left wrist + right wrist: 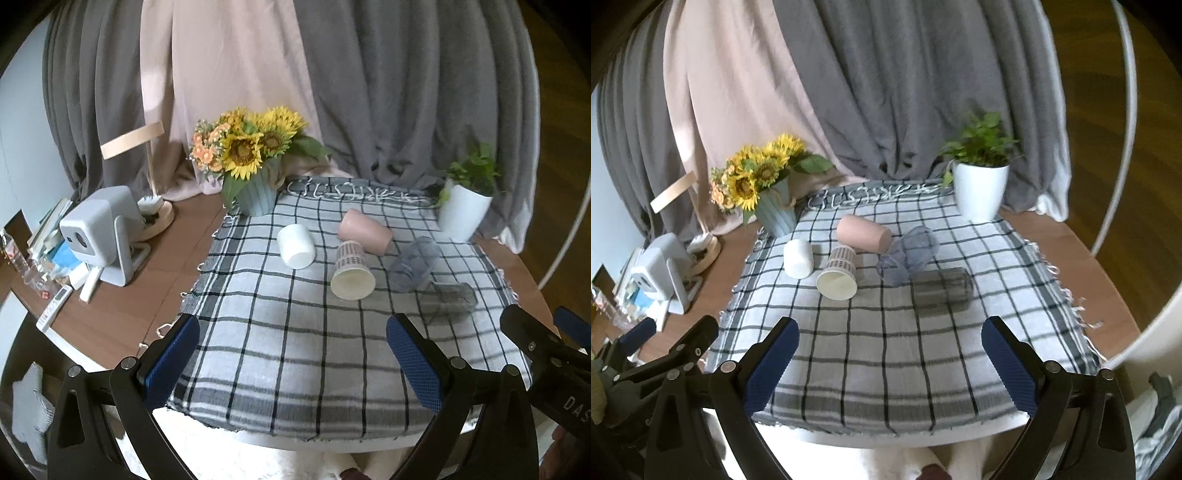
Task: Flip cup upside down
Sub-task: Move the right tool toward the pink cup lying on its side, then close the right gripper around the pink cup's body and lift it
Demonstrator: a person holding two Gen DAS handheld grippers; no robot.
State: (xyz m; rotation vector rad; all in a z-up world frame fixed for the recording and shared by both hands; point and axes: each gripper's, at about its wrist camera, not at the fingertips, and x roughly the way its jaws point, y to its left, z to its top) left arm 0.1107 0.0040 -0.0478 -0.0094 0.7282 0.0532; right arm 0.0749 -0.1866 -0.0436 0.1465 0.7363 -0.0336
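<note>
At nine o'clock on the desk point(162, 273) sits a grey projector point(99, 236), with a wooden lamp point(147, 177) behind it. A sunflower vase point(256, 192) stands at eleven o'clock, on the far left corner of the checked cloth point(295, 343).

Five cups lie on their sides mid-cloth. Leftmost is a white cup point(296, 246), apart from the rest. Next comes a patterned paper cup point(351, 271), its open mouth facing six o'clock. Just behind it, at its one o'clock, lies a pink cup point(364, 232); the two look to be touching or nearly so. Further right is a clear bluish cup point(413, 266), and at its five o'clock a smoky grey cup point(448, 295) lies close against it. A white potted plant point(463, 210) stands at two o'clock, on the far right corner of the cloth.

The left gripper point(293, 363) hovers at six o'clock over the near cloth, jaws wide, holding nothing. The right gripper point(890, 363) hovers beside it, jaws also wide and empty, well short of the cups.
</note>
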